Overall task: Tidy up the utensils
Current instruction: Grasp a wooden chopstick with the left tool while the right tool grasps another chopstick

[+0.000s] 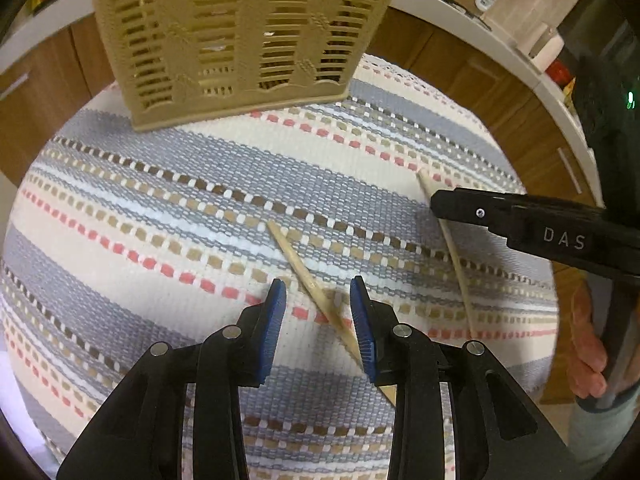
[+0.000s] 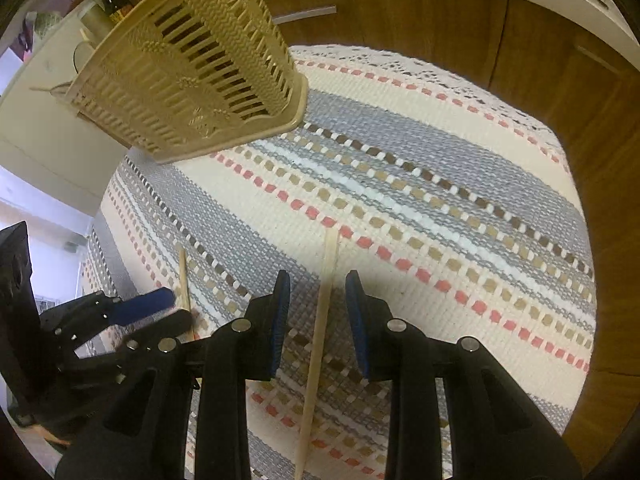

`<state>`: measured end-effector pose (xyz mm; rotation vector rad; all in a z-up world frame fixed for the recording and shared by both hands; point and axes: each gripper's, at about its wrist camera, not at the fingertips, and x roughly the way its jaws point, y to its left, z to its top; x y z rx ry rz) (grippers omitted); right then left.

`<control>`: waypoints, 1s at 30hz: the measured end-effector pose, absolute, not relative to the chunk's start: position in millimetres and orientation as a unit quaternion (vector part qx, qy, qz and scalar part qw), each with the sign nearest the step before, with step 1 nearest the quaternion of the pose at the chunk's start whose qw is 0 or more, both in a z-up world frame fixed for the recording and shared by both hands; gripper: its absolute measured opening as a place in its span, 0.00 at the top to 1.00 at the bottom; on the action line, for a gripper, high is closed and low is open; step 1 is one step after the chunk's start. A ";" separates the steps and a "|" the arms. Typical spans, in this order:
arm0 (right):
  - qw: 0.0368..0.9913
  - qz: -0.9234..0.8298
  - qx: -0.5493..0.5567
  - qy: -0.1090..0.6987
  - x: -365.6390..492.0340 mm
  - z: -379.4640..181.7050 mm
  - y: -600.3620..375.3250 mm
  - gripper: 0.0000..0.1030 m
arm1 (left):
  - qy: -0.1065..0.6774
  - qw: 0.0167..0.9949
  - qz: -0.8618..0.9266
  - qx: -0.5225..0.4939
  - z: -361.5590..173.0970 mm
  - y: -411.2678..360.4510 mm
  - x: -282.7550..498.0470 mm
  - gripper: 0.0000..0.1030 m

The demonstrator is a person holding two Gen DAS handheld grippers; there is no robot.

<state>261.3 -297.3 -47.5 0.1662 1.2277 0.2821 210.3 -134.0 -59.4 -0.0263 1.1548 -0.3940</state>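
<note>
2 tools poised over a striped cloth on the desk, left tool (image 1: 318, 300) unclenched astride 1 wooden chopstick (image 1: 304, 272), right tool (image 2: 318, 292) unclenched astride another chopstick (image 2: 320, 320), beige slotted basket (image 1: 240, 36) beyond, upright.

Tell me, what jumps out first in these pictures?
A tall beige slotted plastic basket stands at the far end of a striped woven tablecloth. Two thin pale wooden chopsticks lie apart on it, one between the open blue pads of the left hand-held gripper, the other between those of the right hand-held gripper.
</note>
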 end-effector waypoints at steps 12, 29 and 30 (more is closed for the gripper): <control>0.827 0.112 -0.002 0.551 248.2 -57.3 -271.3 0.94 | 0.517 0.838 -0.145 0.093 -67.2 -181.5 202.5 0.73; 0.827 0.134 0.018 0.545 238.4 -53.5 -286.1 0.95 | 0.515 0.828 -0.175 0.138 -58.8 -158.4 204.8 0.96; 0.827 0.134 0.017 0.546 238.7 -53.4 -285.3 0.95 | 0.516 0.826 -0.176 0.141 -59.2 -155.7 206.8 0.96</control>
